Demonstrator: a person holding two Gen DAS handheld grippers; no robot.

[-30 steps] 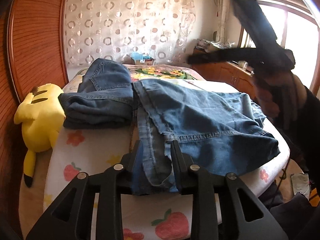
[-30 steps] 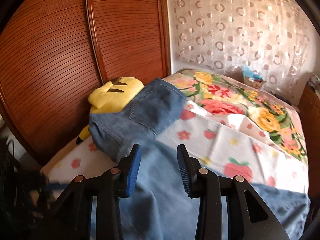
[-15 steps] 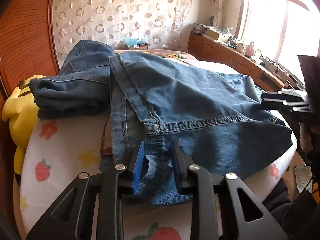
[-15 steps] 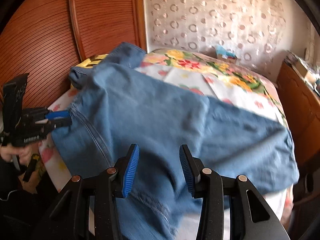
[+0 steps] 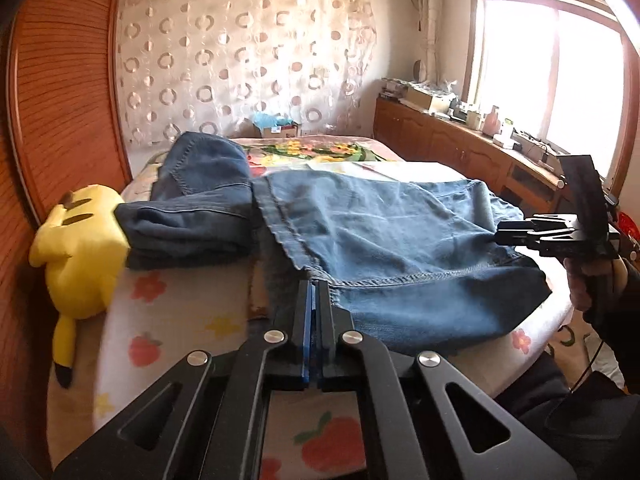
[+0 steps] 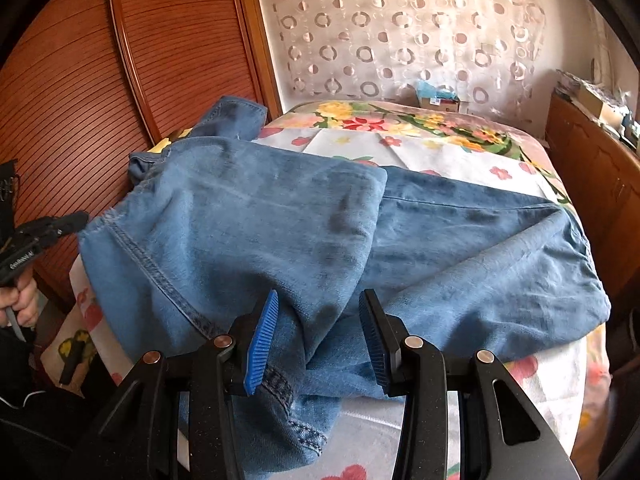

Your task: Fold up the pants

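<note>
Folded jeans [image 5: 188, 224] and plush toy [image 5: 80, 256] flank the pants [image 5: 400, 248].

Bare bedsheet [image 5: 176, 320] open btwn plush toy [image 5: 86, 256] & spread jeans [image 5: 400, 252]; folded jeans stack [image 5: 192, 216] blocks further back.

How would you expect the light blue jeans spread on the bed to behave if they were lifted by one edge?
The light blue jeans would probably flop and drape, since they already sag over the bed edge. The doubled, stitched denim looks fairly heavy for cloth. It seems unlikely to slip from the ribbed fingers.
</note>
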